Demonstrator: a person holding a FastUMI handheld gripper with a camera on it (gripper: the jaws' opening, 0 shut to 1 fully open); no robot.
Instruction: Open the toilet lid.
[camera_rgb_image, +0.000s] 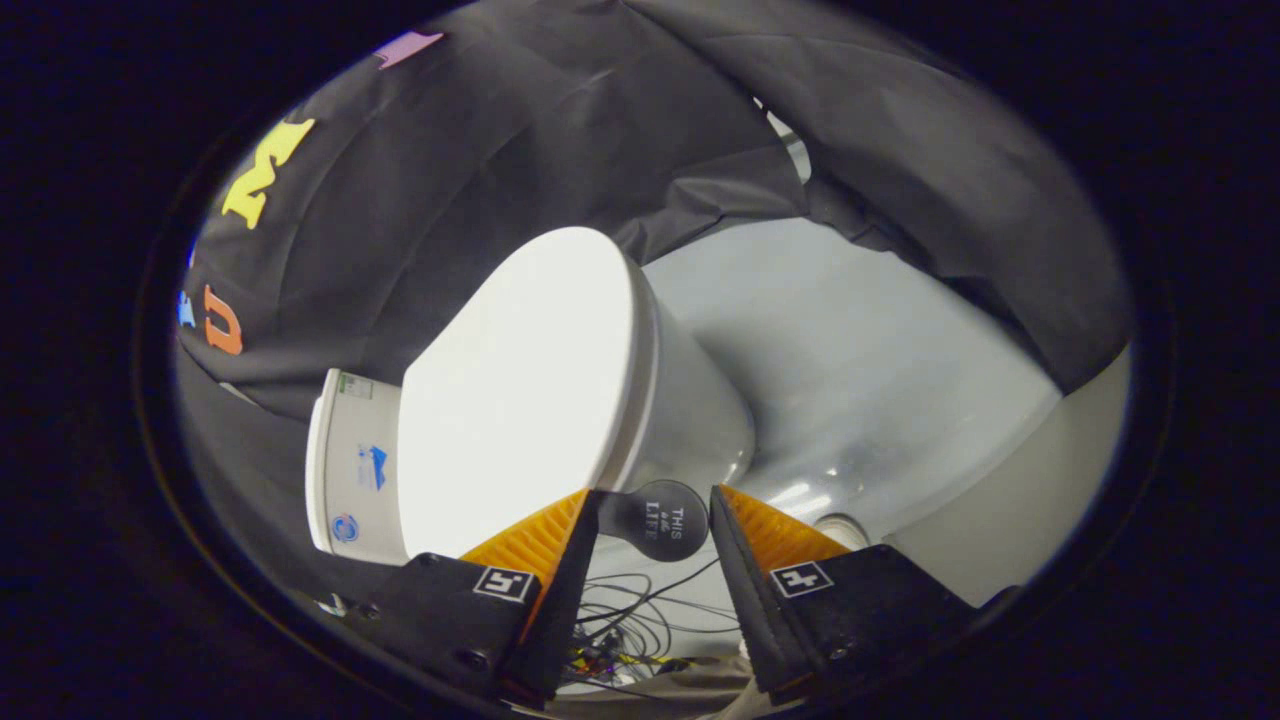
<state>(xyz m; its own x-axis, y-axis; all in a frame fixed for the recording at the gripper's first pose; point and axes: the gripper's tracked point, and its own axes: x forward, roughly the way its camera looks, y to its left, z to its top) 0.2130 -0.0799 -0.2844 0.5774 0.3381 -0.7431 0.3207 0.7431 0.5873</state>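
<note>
Here, closed toilet lid (515, 390) lengthwise beyond open claw (652, 520).

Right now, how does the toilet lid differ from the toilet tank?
The toilet lid is broad, flat, plain white and lies just ahead of the open claw. The toilet tank is boxy, carries small stickers, and stands at the lid's hinge end. The lid looks closed over the bowl. Both are white.

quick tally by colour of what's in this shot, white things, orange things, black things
white: 3, toilet lid, bowl, tank
orange: 2, the two fingers of the open gripper, close beside the lid's edge, touching nothing
black: 2, round black disc between the fingers, tangle of cables below
total: 7
</note>
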